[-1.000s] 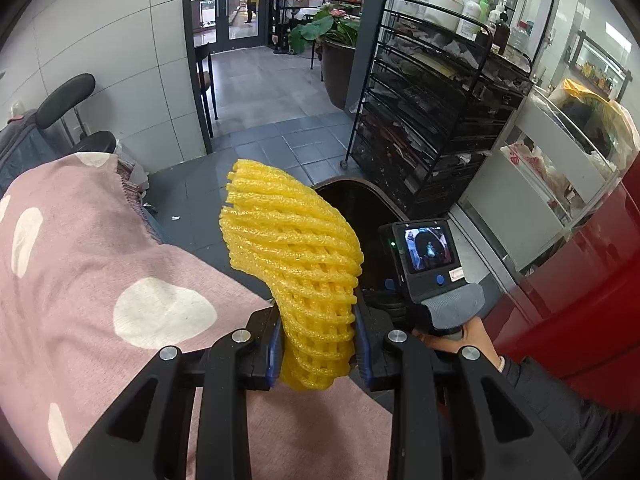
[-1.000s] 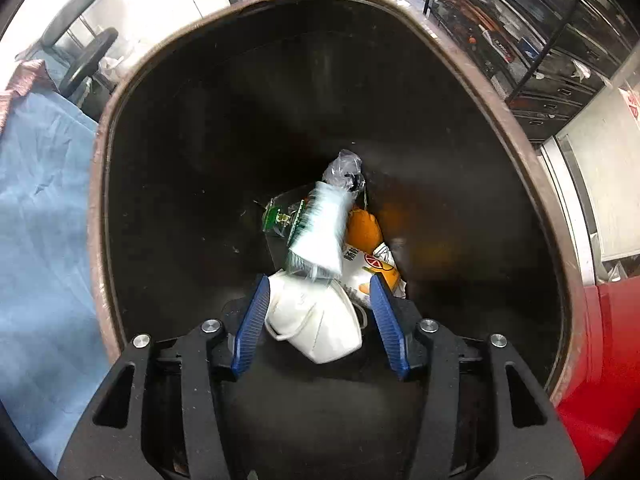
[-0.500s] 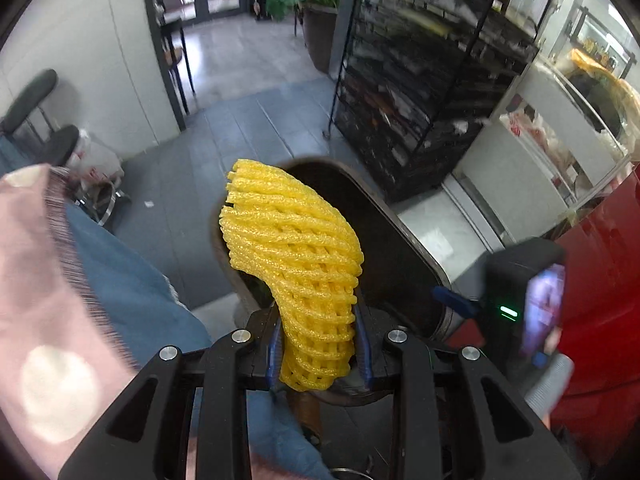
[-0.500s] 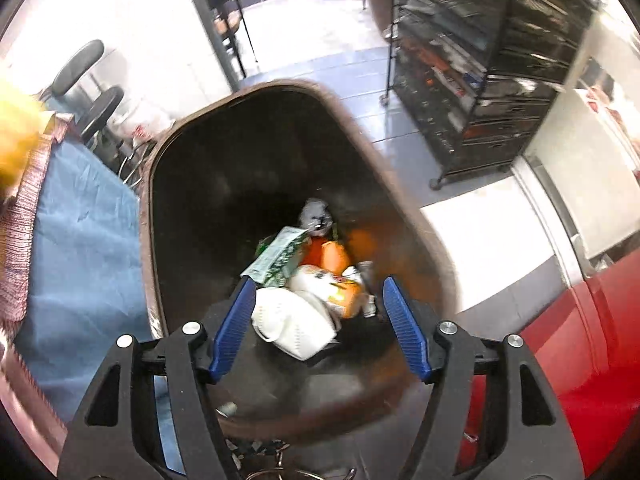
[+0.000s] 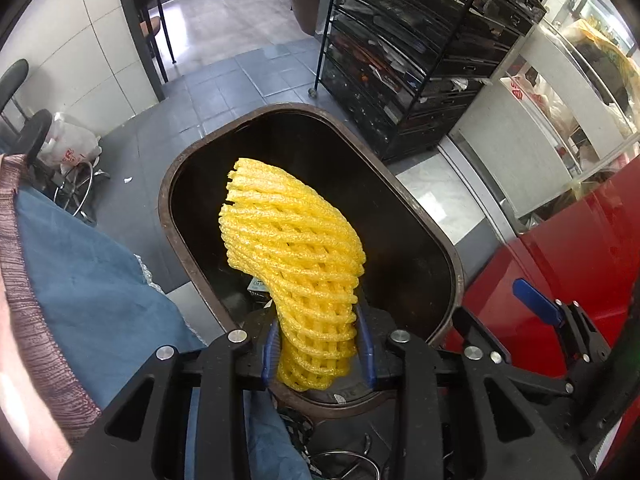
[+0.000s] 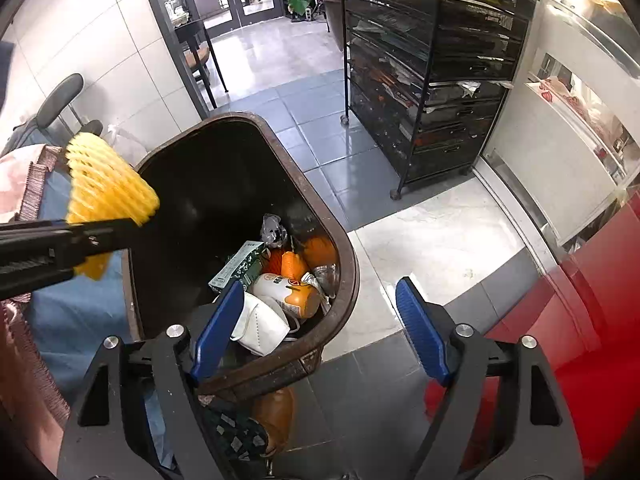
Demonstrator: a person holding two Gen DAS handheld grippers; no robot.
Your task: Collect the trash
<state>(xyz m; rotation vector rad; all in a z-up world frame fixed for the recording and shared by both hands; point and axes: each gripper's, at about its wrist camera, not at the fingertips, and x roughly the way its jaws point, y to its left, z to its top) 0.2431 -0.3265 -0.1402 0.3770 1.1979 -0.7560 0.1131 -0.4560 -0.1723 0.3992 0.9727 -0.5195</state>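
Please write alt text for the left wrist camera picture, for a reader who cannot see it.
The left gripper holds a yellow foam net above an open brown trash bin. The open right gripper shows at the right edge.

Each tool, left tool (image 5: 318,350) and right tool (image 6: 320,328), has black angular plastic arms, silver screw heads and ribbed blue pads (image 6: 420,332); the person wears blue jeans (image 5: 92,280).
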